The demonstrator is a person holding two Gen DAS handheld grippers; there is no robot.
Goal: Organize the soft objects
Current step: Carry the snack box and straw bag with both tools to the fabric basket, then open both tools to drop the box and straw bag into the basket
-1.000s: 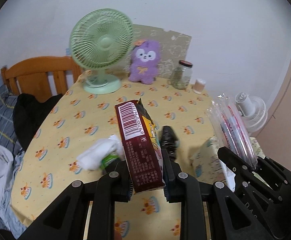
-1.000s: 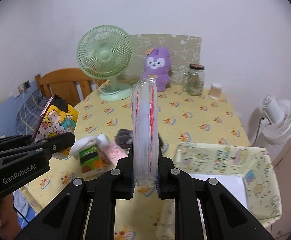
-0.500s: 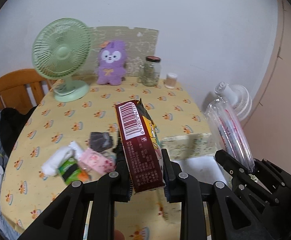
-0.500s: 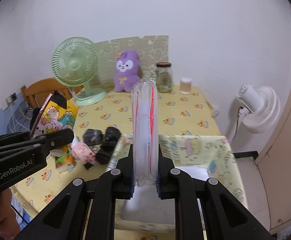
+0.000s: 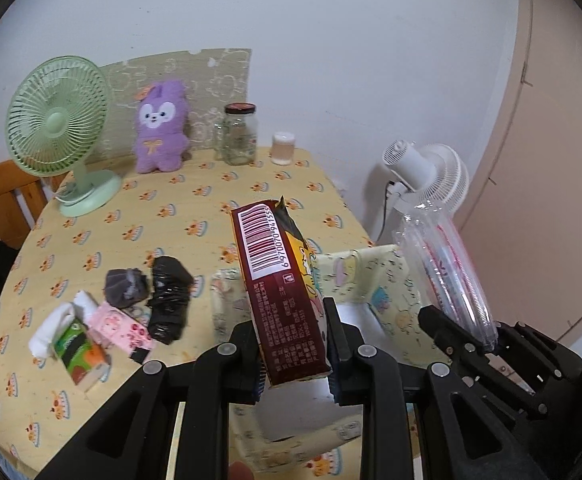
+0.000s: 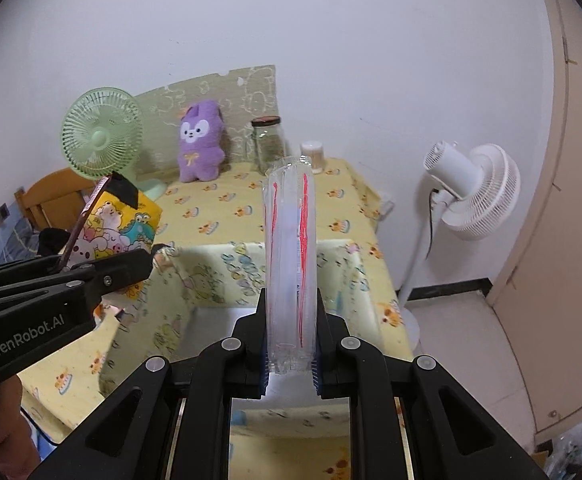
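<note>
Held upright between the closed fingers of the left gripper, a maroon snack packet with a barcode; clamped in the right gripper, just to its right, a clear plastic sleeve with red lines, both above a yellow printed fabric bin at the near right edge of the yellow-clothed round table. Left of the bin, a huddle touching one another: black plastic-wrapped bundle, grey rolled sock, pink tissue pack, green-and-orange tissue pack, white rolled cloth. Along the far edge against the wall, left to right: green desk fan, purple plush bunny, lidded glass jar, small white-capped container; off the table to the right, a white standing fan, and behind the table's left side a wooden chair.
</note>
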